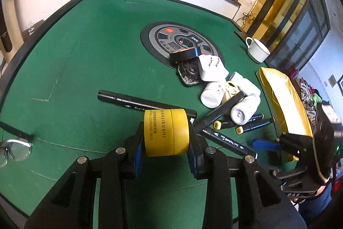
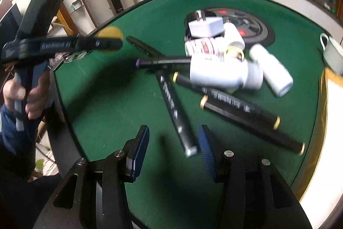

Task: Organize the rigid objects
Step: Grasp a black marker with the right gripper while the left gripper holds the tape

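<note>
Nearest our left wrist camera, our left gripper (image 1: 166,141) clamps a yellow jar (image 1: 166,132) between its blue pads, lifted above the green table (image 1: 96,53); beyond lie black markers (image 1: 148,103) and white bottles (image 1: 245,109). From the right wrist, our right gripper (image 2: 173,149) stands wide, holding nothing, a black marker (image 2: 173,109) lying just ahead of its fingers.

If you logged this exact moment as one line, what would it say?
left gripper: shut on yellow jar, lifted | right gripper: open, empty, over black marker | pile on green table: untouched
</note>
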`<move>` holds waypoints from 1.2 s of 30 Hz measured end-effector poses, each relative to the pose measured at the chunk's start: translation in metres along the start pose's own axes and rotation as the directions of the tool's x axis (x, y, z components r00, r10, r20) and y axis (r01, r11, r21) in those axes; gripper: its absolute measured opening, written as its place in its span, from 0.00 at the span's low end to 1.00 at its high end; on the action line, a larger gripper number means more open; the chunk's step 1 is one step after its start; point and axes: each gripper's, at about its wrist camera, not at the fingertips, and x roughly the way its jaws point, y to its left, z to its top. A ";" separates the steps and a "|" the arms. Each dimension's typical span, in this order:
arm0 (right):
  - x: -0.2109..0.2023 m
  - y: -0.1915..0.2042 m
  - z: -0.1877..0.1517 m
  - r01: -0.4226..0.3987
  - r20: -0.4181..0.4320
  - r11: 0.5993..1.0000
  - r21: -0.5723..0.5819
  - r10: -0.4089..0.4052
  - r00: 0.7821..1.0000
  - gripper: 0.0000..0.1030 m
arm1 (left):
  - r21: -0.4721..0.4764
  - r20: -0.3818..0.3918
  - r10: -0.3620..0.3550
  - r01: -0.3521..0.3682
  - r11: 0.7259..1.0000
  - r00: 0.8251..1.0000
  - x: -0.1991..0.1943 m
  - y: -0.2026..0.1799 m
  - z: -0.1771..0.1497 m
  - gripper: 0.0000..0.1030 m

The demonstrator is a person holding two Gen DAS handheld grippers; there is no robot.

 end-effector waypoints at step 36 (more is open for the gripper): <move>-0.015 -0.023 -0.024 -0.247 0.038 0.951 0.188 0.245 0.969 0.13 | 0.045 0.011 0.031 -0.032 0.998 0.999 -0.014 -0.023 -0.022 0.31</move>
